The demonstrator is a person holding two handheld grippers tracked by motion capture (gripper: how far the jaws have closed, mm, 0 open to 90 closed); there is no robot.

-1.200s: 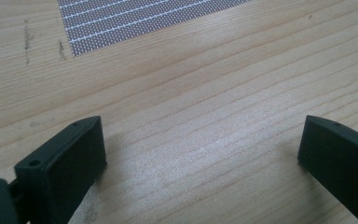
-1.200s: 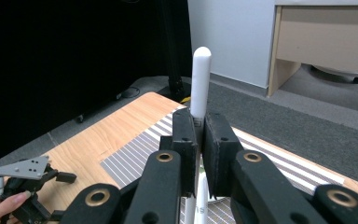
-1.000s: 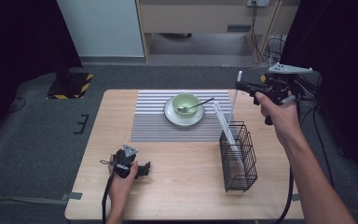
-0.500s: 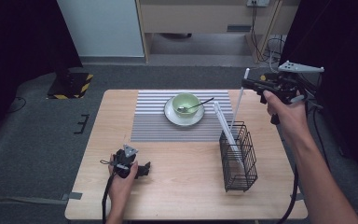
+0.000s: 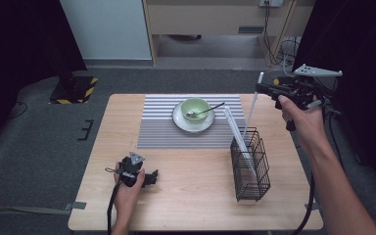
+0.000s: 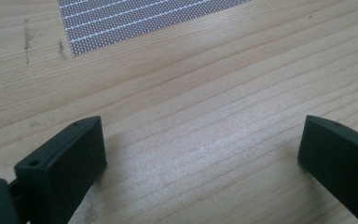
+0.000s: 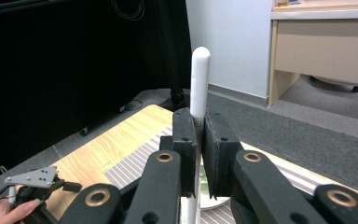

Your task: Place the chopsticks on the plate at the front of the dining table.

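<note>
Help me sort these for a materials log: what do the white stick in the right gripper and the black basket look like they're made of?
The white stick in the right gripper looks like smooth, matte plastic or melamine: even white, rounded tip, no grain, though ceramic can't be ruled out. The black basket looks like thin metal wire with a black coating: an open grid of straight rods you can see through.

No words, brand names or numbers could be read anywhere. The nearest thing to a sign was the yellow-and-black hazard striping on the dark floor plate [image 5: 73, 88] beside the pale wooden desk [image 5: 196, 205]; it bore no lettering. The grey striped placemat [image 5: 161, 125] carried a woven pattern only.
</note>
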